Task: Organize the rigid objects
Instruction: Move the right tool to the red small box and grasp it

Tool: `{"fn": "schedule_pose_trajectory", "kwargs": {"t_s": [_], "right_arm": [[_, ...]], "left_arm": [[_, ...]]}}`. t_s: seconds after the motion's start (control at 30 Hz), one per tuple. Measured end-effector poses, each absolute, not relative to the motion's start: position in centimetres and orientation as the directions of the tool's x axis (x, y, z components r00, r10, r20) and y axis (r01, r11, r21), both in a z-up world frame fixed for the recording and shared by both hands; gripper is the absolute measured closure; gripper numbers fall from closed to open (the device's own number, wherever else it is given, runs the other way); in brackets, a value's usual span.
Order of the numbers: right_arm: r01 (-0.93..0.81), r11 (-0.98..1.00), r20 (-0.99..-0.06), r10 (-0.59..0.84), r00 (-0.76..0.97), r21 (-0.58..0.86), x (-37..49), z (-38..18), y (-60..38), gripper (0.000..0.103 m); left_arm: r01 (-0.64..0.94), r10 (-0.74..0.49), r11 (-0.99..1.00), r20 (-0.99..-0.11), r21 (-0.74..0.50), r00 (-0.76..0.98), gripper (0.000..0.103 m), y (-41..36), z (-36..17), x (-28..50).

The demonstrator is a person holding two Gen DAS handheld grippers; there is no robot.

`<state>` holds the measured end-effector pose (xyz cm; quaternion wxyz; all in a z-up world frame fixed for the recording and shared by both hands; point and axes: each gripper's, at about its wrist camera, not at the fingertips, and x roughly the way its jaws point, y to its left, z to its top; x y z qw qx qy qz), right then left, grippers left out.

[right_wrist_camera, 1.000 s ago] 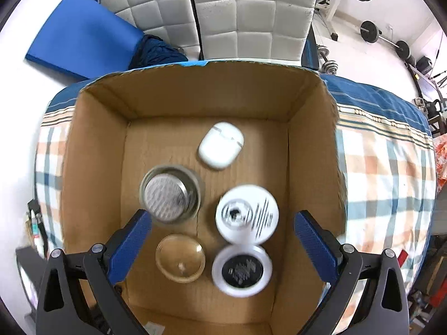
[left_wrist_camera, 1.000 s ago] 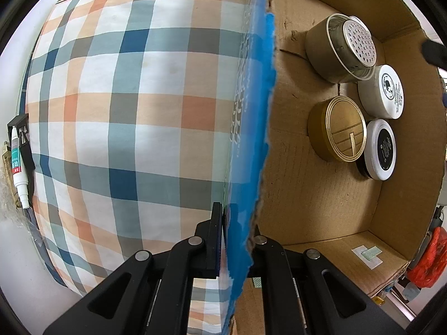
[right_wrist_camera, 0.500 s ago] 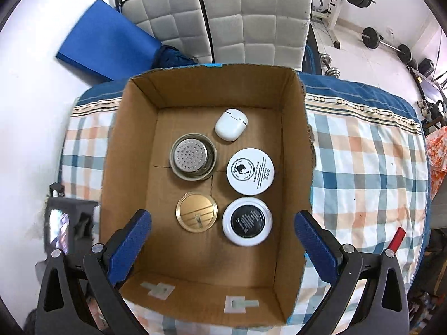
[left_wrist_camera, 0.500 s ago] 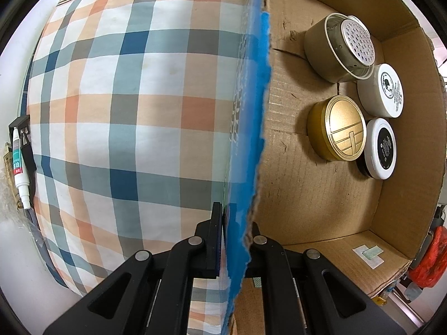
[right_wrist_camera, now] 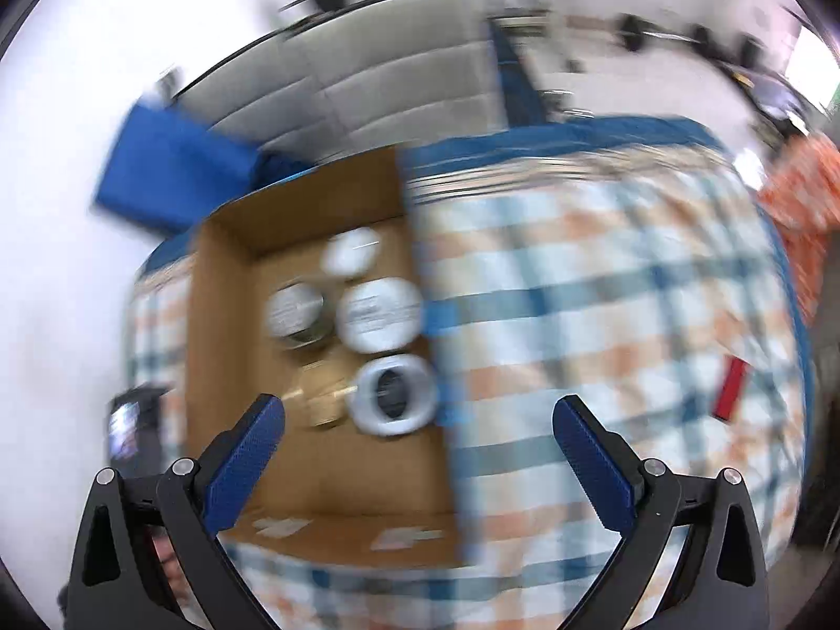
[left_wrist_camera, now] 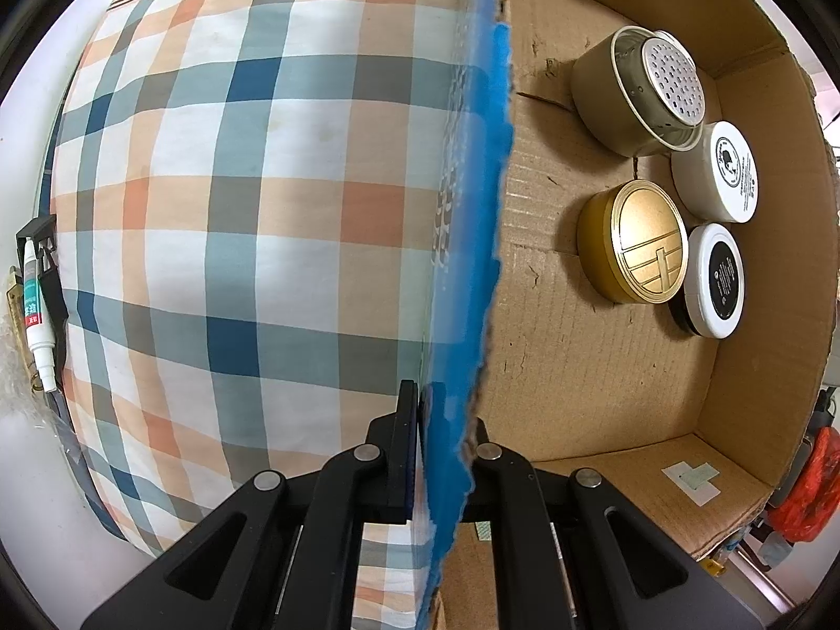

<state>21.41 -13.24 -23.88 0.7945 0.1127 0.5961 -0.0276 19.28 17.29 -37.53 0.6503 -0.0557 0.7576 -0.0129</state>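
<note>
1. The box (left_wrist_camera: 604, 367) on the checked cloth (left_wrist_camera: 236, 210) holds a gold tin (left_wrist_camera: 635, 249), a perforated can (left_wrist_camera: 640, 89) and two white jars.
2. Left tongs (left_wrist_camera: 446, 420) clamp the box wall.
3. Right tongs (right_wrist_camera: 420, 420) hang spread wide above.

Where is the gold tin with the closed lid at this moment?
In the left wrist view, the gold tin stands on the cardboard box floor at right, below the perforated-top can and beside the black-topped white jar.

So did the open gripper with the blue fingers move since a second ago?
Yes. The right gripper has swung to the right and pulled back: the cardboard box now sits left of centre in its view, with more checked cloth showing.
</note>
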Motion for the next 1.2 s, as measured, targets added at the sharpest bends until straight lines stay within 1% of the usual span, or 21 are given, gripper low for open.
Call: {"fn": "schedule_pose_trajectory", "kwargs": {"t_s": [0.13, 0.2, 0.27, 0.3, 0.37, 0.4, 0.43, 0.47, 0.53, 0.57, 0.6, 0.63, 0.67, 0.7, 0.8, 0.97, 1.0, 1.07, 1.1, 1.13, 1.2], "right_arm": [[0.432, 0.902, -0.966, -0.094, 0.243, 0.020, 19.9, -27.3, -24.2, 0.000], [0.546, 0.838, -0.968, -0.150, 0.199, -0.018, 19.0, -29.6, -29.4, 0.000], [0.633, 0.774, -0.973, -0.156, 0.170, -0.013, 18.3, -31.8, -33.9, 0.000], [0.665, 0.747, -0.975, -0.161, 0.151, -0.020, 17.9, -32.9, -35.6, 0.003], [0.717, 0.697, -0.981, -0.160, 0.108, -0.035, 17.3, -35.4, -38.8, 0.012], [0.728, 0.684, -0.982, -0.162, 0.096, -0.042, 17.2, -36.4, -39.5, 0.022], [0.740, 0.670, -0.983, -0.167, 0.078, -0.055, 17.0, -37.7, -40.3, 0.030], [0.744, 0.666, -0.984, -0.164, 0.067, -0.060, 17.0, -38.6, -40.8, 0.033], [0.752, 0.655, -0.987, -0.155, 0.035, -0.076, 16.9, -40.6, -41.5, 0.048], [0.757, 0.649, -0.987, -0.154, 0.035, -0.075, 16.9, -41.1, -41.7, 0.048], [0.762, 0.643, -0.985, -0.166, 0.048, -0.071, 16.7, -41.2, -41.6, 0.051], [0.758, 0.648, -0.981, -0.188, 0.053, -0.083, 16.8, -41.0, -41.2, 0.062], [0.741, 0.664, -0.979, -0.200, 0.046, -0.101, 16.9, -41.0, -40.6, 0.066], [0.711, 0.693, -0.978, -0.204, 0.040, -0.115, 17.3, -40.8, -39.6, 0.066], [0.645, 0.759, -0.988, -0.150, 0.035, -0.092, 17.6, -40.9, -36.5, 0.066], [0.537, 0.844, -1.000, -0.021, 0.018, -0.008, 17.8, -41.0, -31.3, 0.066], [0.529, 0.849, -1.000, 0.002, 0.006, 0.005, 17.9, -41.3, -30.9, 0.065], [0.565, 0.822, -0.998, 0.047, 0.050, 0.067, 17.5, -40.7, -31.2, 0.063], [0.584, 0.808, -0.997, 0.051, 0.062, 0.078, 17.3, -40.4, -31.5, 0.060], [0.607, 0.789, -0.995, 0.059, 0.080, 0.096, 17.0, -40.0, -31.9, 0.052], [0.610, 0.788, -0.996, 0.051, 0.072, 0.085, 17.0, -39.8, -32.3, 0.044]], "left_arm": [[-0.067, -0.101, 0.993, -0.984, -0.092, -0.147, 0.098, 17.4, -37.5, 19.3], [-0.065, -0.099, 0.994, -0.984, -0.091, -0.147, 0.098, 17.4, -37.6, 19.3], [-0.065, -0.097, 0.994, -0.984, -0.088, -0.146, 0.098, 17.4, -37.6, 19.3], [-0.063, -0.096, 0.994, -0.985, -0.087, -0.146, 0.098, 17.3, -37.6, 19.3], [-0.061, -0.092, 0.995, -0.985, -0.084, -0.146, 0.098, 17.2, -37.6, 19.2], [-0.059, -0.090, 0.995, -0.985, -0.082, -0.148, 0.098, 17.1, -37.7, 19.2], [-0.059, -0.087, 0.995, -0.985, -0.079, -0.149, 0.098, 17.0, -37.8, 19.1], [-0.058, -0.085, 0.995, -0.985, -0.078, -0.151, 0.098, 16.9, -37.9, 19.0], [-0.057, -0.083, 0.996, -0.985, -0.075, -0.153, 0.098, 16.7, -38.1, 18.8], [-0.058, -0.083, 0.996, -0.985, -0.075, -0.153, 0.098, 16.7, -38.1, 18.7], [-0.061, -0.084, 0.995, -0.985, -0.076, -0.152, 0.098, 16.8, -38.2, 18.7], [-0.064, -0.086, 0.995, -0.985, -0.077, -0.151, 0.098, 16.8, -38.2, 18.5], [-0.067, -0.088, 0.995, -0.985, -0.079, -0.151, 0.098, 16.9, -38.2, 18.5], [-0.069, -0.090, 0.994, -0.984, -0.080, -0.151, 0.098, 17.0, -38.3, 18.4], [-0.067, -0.092, 0.994, -0.984, -0.083, -0.154, 0.098, 17.1, -38.3, 18.4], [-0.065, -0.092, 0.994, -0.983, -0.083, -0.157, 0.098, 17.3, -38.5, 18.6], [-0.064, -0.092, 0.994, -0.983, -0.083, -0.156, 0.098, 17.4, -38.4, 18.6], [-0.066, -0.096, 0.994, -0.983, -0.086, -0.155, 0.098, 17.5, -38.4, 18.6], [-0.068, -0.097, 0.994, -0.983, -0.088, -0.154, 0.098, 17.5, -38.4, 18.6], [-0.067, -0.096, 0.994, -0.983, -0.087, -0.153, 0.098, 17.6, -38.4, 18.6], [-0.060, -0.092, 0.995, -0.984, -0.084, -0.154, 0.098, 17.6, -38.3, 18.6]]}}
